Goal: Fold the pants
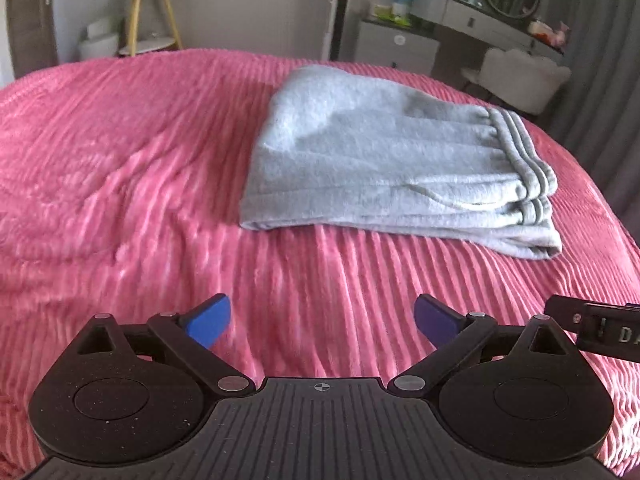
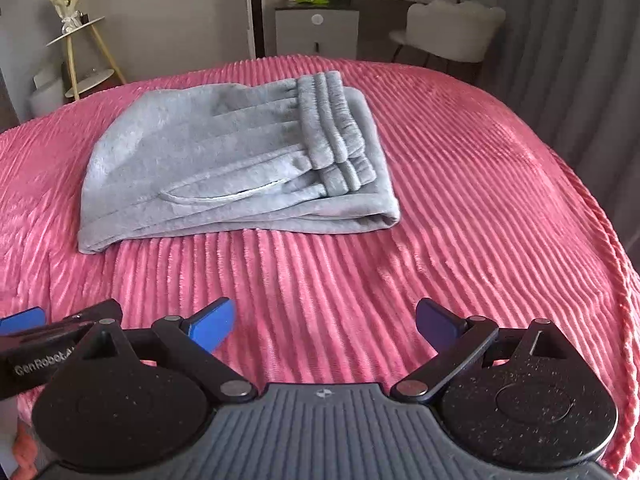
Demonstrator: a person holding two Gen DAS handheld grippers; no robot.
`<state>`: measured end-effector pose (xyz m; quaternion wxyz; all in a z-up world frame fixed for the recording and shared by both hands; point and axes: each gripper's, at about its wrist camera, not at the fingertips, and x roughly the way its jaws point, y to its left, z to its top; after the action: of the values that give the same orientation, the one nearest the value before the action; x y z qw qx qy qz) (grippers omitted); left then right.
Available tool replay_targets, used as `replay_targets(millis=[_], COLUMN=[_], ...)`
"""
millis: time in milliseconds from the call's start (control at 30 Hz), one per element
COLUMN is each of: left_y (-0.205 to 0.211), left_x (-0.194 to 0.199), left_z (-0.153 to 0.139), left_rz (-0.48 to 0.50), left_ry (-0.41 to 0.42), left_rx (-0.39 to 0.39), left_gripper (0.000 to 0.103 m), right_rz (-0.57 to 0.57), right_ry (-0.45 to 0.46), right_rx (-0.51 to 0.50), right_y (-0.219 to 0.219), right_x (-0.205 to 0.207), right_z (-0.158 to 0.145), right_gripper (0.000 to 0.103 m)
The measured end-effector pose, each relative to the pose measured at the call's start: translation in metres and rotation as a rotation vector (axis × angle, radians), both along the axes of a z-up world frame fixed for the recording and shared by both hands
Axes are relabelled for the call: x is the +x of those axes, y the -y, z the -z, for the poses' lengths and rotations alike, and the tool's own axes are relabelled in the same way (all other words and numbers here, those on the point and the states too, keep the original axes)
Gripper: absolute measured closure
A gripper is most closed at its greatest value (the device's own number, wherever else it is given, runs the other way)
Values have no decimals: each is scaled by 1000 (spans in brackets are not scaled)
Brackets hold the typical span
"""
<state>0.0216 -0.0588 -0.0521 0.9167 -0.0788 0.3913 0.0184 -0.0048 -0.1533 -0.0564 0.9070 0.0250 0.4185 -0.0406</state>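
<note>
Pants (image 2: 236,160) folded on pink bedspread (image 2: 460,200); "GenRobot" on left claw (image 2: 24,322)

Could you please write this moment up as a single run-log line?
task: fold pants | pants: folded bundle on pink bedspread, waistband on top | left gripper: open, empty, short of pants | right gripper: open, empty, short of pants

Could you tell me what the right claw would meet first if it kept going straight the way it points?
Probably the pink bedspread; the open right claw tilts down toward it, short of the folded grey pants.
</note>
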Motion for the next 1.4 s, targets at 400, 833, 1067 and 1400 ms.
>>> replay_targets(millis=[400, 833, 1067, 1400], left_y=[-9, 0, -1, -1], left_x=[12, 23, 27, 30], left_z=[5, 15, 19, 22], left_rz=[7, 48, 47, 47], left_ry=[-43, -68, -80, -90], left_rx=[-73, -6, 1, 0], left_gripper=[2, 2, 2, 2], right_rz=[-57, -59, -62, -69], right_ry=[11, -8, -26, -33], right_rx=[-79, -63, -58, -55], right_y=[-19, -17, -17, -18], right_x=[12, 23, 27, 30], right_z=[-3, 7, 13, 15], right_gripper=[6, 6, 6, 6])
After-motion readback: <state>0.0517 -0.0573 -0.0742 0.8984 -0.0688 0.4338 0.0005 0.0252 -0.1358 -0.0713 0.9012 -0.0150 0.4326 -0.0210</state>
